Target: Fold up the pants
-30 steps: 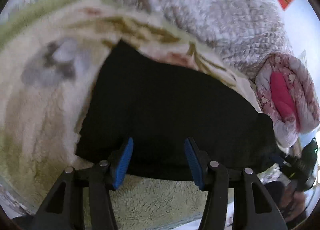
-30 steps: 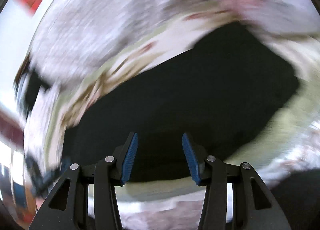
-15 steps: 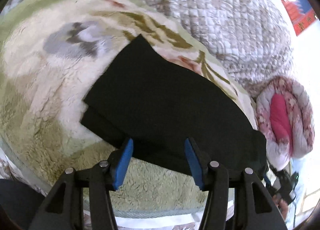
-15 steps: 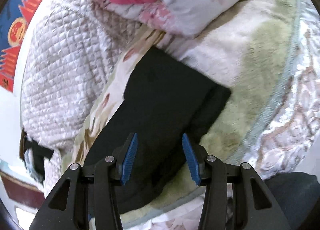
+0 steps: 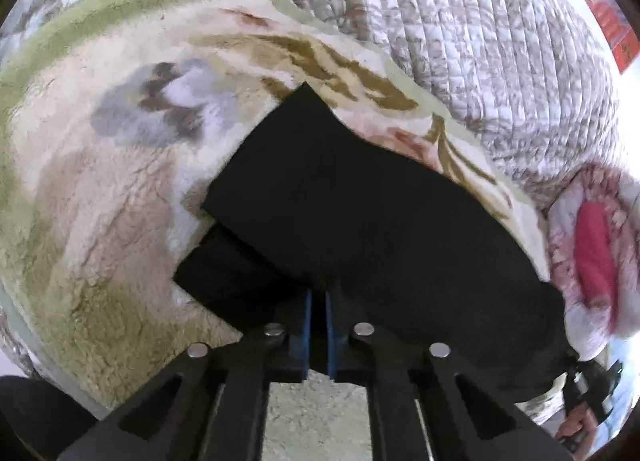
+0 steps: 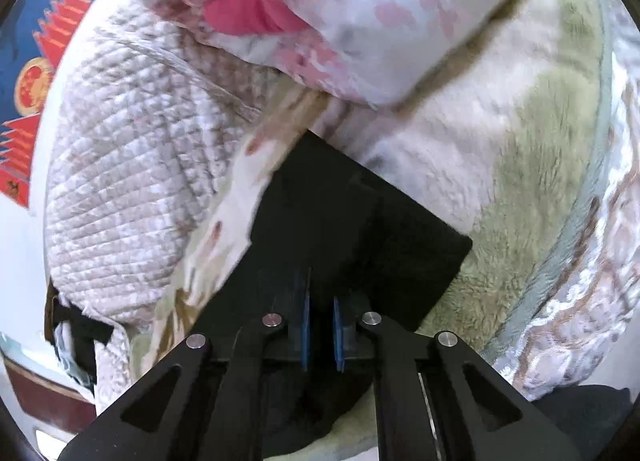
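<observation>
Surface is a bed: fuzzy cream-and-green blanket (image 5: 100, 221) with a leaf and flower print, a quilted beige spread (image 5: 480, 41) bunched behind it, and a rolled pink floral quilt (image 6: 360, 21) with a magenta lining at the far end. White wall with a red-and-blue poster (image 6: 28, 61) in the right wrist view; only a red corner of it shows in the left wrist view. Black pants (image 5: 360, 221) lie flat on the blanket, folded over, upper layer offset from the lower so a dark corner sticks out at the left in the left wrist view. Left gripper (image 5: 318, 325) has its jaws drawn narrow on the near edge of the pants, black cloth filling the slit between the blue pads. Right gripper (image 6: 320, 333) likewise, jaws nearly together with pants fabric between them (pads are motion-blurred, edges soft). Pants are uniformly black, so seams, waistband and leg ends are impossible to make out. Far right of the left wrist view is cut off by the lens rim: part of a black device there, details unclear.
</observation>
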Action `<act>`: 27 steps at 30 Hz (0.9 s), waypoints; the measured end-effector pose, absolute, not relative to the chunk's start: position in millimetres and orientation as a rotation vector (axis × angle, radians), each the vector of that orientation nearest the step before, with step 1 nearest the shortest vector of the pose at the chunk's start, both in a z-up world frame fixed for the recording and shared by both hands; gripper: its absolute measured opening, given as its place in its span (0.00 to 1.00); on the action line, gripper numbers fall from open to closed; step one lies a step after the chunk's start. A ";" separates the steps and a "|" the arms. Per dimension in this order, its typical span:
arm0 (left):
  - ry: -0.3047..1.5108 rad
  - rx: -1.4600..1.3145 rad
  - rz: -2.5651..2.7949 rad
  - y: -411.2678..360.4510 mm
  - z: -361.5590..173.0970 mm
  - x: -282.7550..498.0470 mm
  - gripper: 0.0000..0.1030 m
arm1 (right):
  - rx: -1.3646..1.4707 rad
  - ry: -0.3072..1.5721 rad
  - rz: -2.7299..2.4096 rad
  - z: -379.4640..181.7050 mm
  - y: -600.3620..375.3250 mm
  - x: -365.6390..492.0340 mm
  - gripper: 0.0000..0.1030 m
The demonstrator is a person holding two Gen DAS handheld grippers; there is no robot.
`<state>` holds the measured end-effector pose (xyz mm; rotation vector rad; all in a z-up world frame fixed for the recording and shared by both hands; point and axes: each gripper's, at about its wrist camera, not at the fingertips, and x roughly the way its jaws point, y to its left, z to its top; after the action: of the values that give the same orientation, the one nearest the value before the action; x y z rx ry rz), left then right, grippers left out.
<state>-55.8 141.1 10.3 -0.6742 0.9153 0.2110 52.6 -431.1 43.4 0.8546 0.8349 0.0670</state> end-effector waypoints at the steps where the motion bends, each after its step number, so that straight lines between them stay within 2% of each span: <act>1: 0.896 -0.662 0.211 139.4 17.6 -58.4 0.05 | 0.854 0.821 0.082 50.0 -431.4 48.1 0.08; 5: 0.853 -0.625 0.199 132.3 34.9 -70.3 0.05 | 0.816 0.817 0.037 49.4 -437.1 38.0 0.08; 9: 0.947 -0.632 0.206 134.4 0.7 -66.4 0.06 | 0.846 0.916 0.028 14.4 -444.1 40.5 0.08; 10: 0.938 -0.630 0.202 134.0 1.3 -66.7 0.07 | 0.826 0.912 0.026 18.9 -442.8 39.1 0.09; 12: 0.932 -0.609 0.212 133.3 10.2 -68.4 0.11 | 0.769 0.904 -0.011 31.7 -442.6 35.8 0.22; 18: 0.882 -0.585 0.283 143.9 38.4 -88.9 0.13 | 0.583 0.786 -0.109 74.6 -440.2 15.9 0.23; 20: 0.854 -0.567 0.276 143.8 47.7 -89.8 0.13 | 0.469 0.798 0.010 81.8 -412.5 17.2 0.24; 23: 0.834 -0.496 0.224 125.5 56.2 -78.4 0.24 | 0.287 0.863 0.163 75.9 -357.7 21.1 0.24; 27: 0.877 -0.385 0.128 87.4 45.3 -62.0 0.26 | 0.092 0.896 0.281 54.5 -306.9 12.7 0.24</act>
<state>-62.0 87.4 45.3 -0.3846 0.8770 0.1276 12.7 -306.9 54.5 0.0925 0.8964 0.2813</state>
